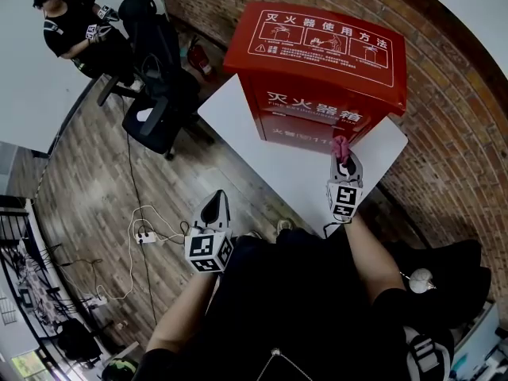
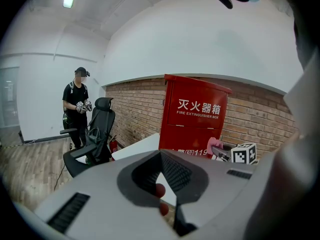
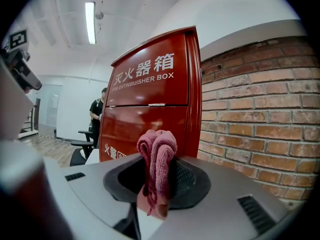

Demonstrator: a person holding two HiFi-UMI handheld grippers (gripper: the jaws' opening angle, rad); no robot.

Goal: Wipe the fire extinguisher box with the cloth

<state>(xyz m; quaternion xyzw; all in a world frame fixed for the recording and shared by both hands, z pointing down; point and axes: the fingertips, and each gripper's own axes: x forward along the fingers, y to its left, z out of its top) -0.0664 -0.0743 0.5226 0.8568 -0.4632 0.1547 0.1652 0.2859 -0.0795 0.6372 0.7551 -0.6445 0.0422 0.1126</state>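
Right gripper (image 1: 342,161) clamped on a pink cloth (image 3: 158,156), bunched upright between the jaws, close in front of the lower face of the red fire extinguisher box (image 1: 317,62); touching or not, impossible to tell. Left gripper (image 1: 217,201) low and well apart from the box, off the table's near edge, jaws together on nothing.

Box upright at the back of a white table (image 1: 262,161), against a brick wall (image 1: 452,117). Past the table's far corner, a black office chair (image 1: 155,94); at the wall's foot, a small red fire extinguisher (image 1: 198,54). Further off, a person in black (image 1: 75,26) with grippers in hand.

On the wood-plank floor (image 1: 87,189), a white power strip (image 1: 144,236) with trailing cables. Overhead, a strip light (image 3: 90,21) on a white ceiling.
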